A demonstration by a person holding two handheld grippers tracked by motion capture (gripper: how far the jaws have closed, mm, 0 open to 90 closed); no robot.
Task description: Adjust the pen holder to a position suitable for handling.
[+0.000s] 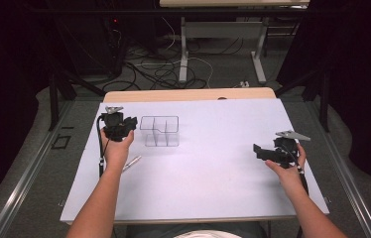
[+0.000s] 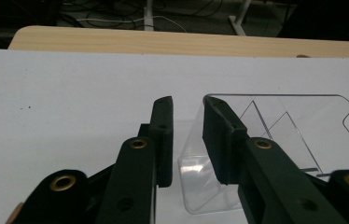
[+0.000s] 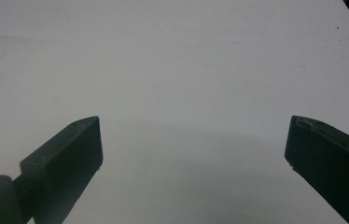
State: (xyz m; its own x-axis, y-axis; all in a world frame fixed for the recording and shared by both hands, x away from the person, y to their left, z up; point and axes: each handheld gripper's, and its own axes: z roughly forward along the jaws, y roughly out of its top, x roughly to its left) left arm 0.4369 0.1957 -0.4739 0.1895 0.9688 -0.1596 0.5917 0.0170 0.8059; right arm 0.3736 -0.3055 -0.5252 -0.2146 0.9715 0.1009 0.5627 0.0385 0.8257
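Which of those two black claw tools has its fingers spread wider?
The right gripper, over bare white table. Its fingers stand far apart, while the left gripper has its fingers close together around a wall of the clear plastic divided organiser box.

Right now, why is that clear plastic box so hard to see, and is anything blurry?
High view: the clear plastic divided box shows only as faint edges on the white sheet. Left gripper view: glare glints on its near wall. Right gripper view: dim, soft focus, black jaws wide apart.
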